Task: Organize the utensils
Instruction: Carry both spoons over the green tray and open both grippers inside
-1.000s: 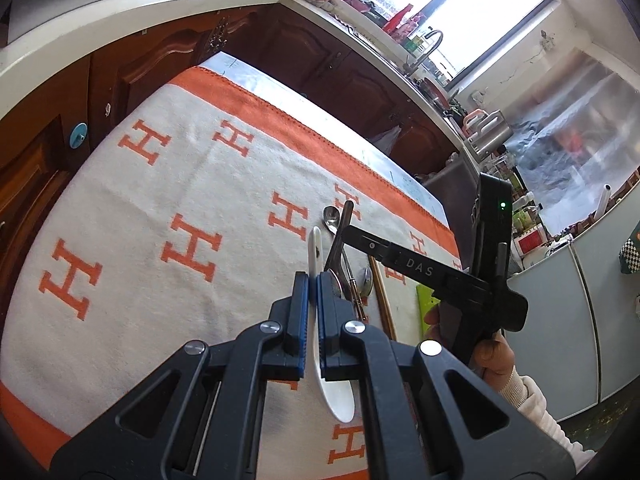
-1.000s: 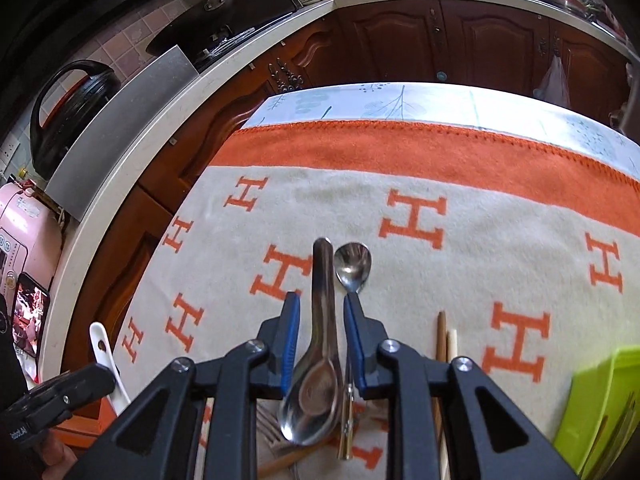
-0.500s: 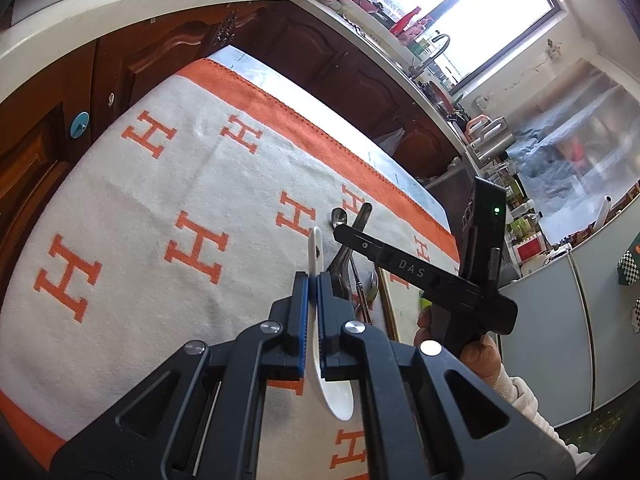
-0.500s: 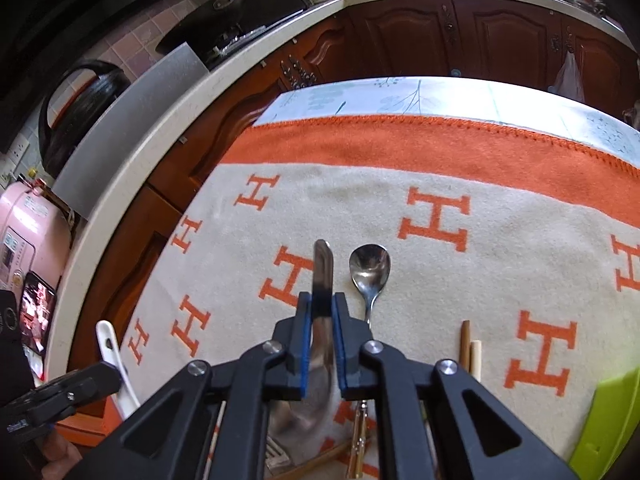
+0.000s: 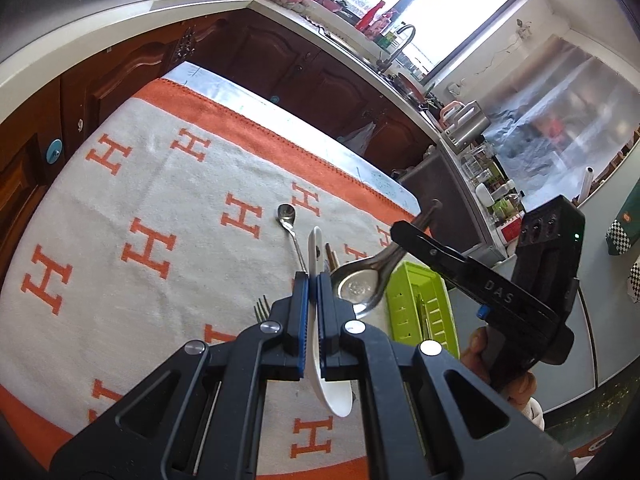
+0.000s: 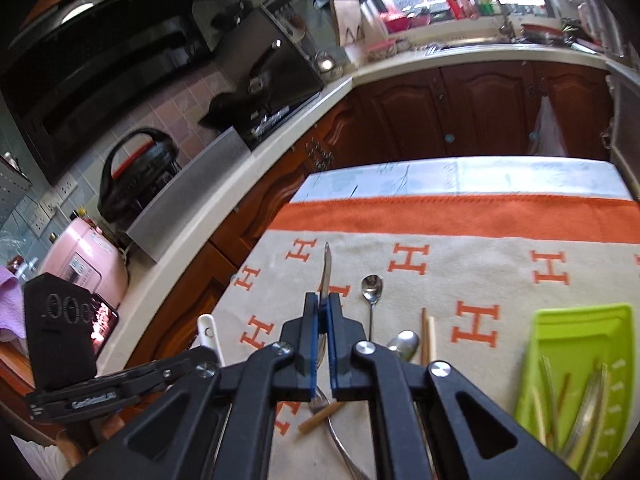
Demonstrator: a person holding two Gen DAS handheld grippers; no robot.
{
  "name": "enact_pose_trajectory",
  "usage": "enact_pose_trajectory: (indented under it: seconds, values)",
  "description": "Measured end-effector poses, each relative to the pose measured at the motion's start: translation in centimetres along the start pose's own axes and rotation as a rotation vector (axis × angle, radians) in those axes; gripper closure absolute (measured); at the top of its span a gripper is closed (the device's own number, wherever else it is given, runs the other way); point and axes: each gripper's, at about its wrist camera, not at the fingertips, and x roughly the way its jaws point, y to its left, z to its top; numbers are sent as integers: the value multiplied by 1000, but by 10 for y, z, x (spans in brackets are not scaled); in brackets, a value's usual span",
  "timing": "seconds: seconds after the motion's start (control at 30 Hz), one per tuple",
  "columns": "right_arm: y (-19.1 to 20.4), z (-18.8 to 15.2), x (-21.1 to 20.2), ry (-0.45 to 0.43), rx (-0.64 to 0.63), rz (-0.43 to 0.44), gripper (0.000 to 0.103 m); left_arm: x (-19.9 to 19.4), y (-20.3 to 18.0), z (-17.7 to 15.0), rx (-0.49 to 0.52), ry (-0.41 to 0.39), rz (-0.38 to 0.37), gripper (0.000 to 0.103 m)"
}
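Above the surface (image 6: 472, 178), which is covered by a cream blanket with orange H letters and an orange border (image 5: 132, 184), two grippers are held, each with one utensil. The left gripper (image 5: 313, 280) is seen with its blue-padded fingers (image 5: 301, 312) pinching a white ceramic soup spoon (image 5: 334, 384) by the handle; the bowl of this spoon hangs below the fingers, toward the camera, and the handle end sticks out beyond them. The right gripper (image 6: 323, 300) has just been closed, and a large stainless-steel spoon (image 5: 360, 286) is pinched between its fingers (image 6: 310, 336). In the left wrist view this spoon is seen lifted off the blanket, its bowl near the left fingers and just beside the lime-green plastic utensil tray (image 5: 420, 308). In the right wrist view only its thin handle is seen edge-on, pointing away past the fingertips.

On the blanket a small steel teaspoon (image 6: 372, 292), a pair of wooden chopsticks (image 6: 427, 336), another steel spoon (image 6: 404, 346) and a steel fork (image 6: 332, 420) are lying, close together. Several utensils are already lying in the green tray, which stands at the right side of the blanket; their kind cannot be told because of blur. A hand (image 5: 508, 380) is seen around the grip of the right gripper.
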Motion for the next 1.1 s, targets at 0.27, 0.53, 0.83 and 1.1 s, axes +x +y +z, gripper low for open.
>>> enact_pose_trajectory:
  seconds: [0.27,0.53,0.83,1.1]
  values:
    - [-34,-11,-89,12,39,-205,100,-3,-67,-11,113,30,-70,101]
    - [-62,-42,-147,82,-43,-492,100,25,-157,-37,233,121,-177,101]
    - [-74,-82,-127,274,-166,-627,99,92,-219,-79,312,256,-200,101]
    - [-95,-95,-84,386,-100,-571,97,148,-210,-101,341,328,-87,101]
